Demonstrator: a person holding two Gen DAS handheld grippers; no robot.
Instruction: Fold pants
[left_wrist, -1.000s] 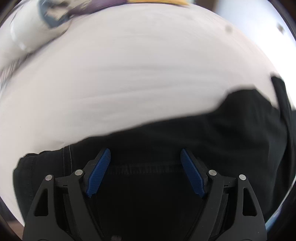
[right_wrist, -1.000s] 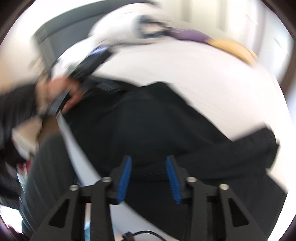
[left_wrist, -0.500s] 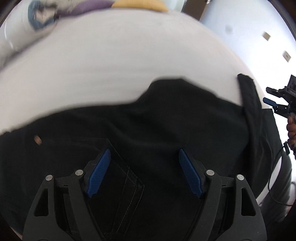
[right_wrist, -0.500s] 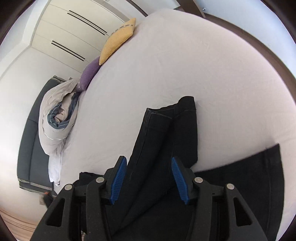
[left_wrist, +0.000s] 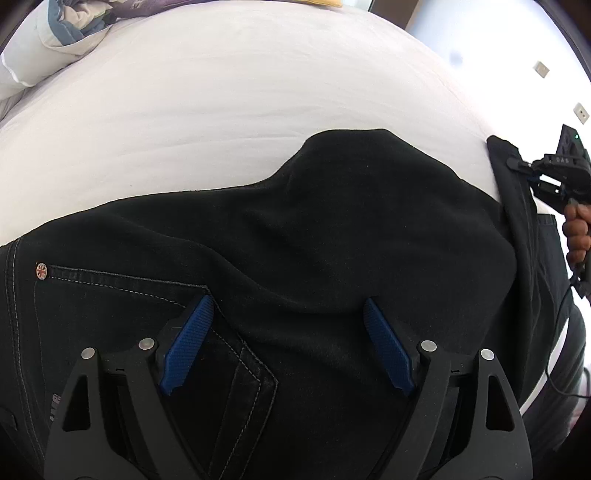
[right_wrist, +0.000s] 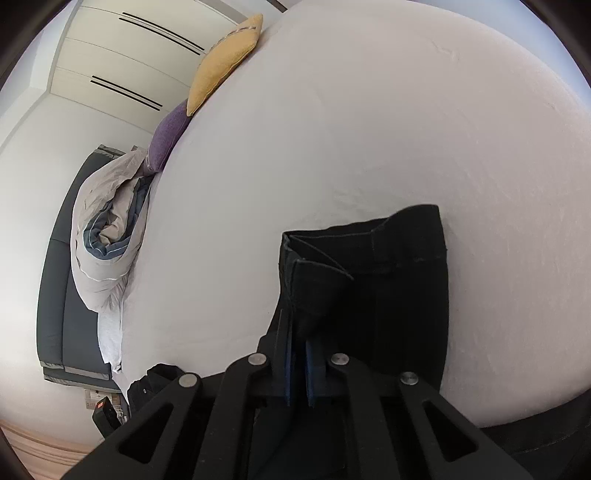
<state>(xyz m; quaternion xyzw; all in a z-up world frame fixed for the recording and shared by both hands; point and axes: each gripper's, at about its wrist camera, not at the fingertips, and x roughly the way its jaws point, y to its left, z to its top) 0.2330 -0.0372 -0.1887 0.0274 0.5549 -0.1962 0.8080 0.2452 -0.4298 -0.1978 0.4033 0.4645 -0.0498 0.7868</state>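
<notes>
Black denim pants (left_wrist: 332, 236) lie on a white bed (left_wrist: 221, 92), with a back pocket and a rivet at the lower left. My left gripper (left_wrist: 286, 314) hovers open just over the seat of the pants, holding nothing. In the right wrist view my right gripper (right_wrist: 298, 345) is shut on the pants' leg ends (right_wrist: 369, 280), whose hems (right_wrist: 317, 254) stand up beyond the blue pads. The right gripper also shows at the right edge of the left wrist view (left_wrist: 550, 177), at the leg ends.
A rolled grey and blue duvet (right_wrist: 107, 236) lies at the head of the bed, with a purple cushion (right_wrist: 168, 136) and a yellow cushion (right_wrist: 221, 62) beside it. White wardrobe doors (right_wrist: 122, 55) stand beyond. A dark headboard (right_wrist: 59, 280) edges the bed.
My right gripper has closed on the leg ends; half a second ago it was open over them. My left gripper has stayed open over the seat, a little nearer.
</notes>
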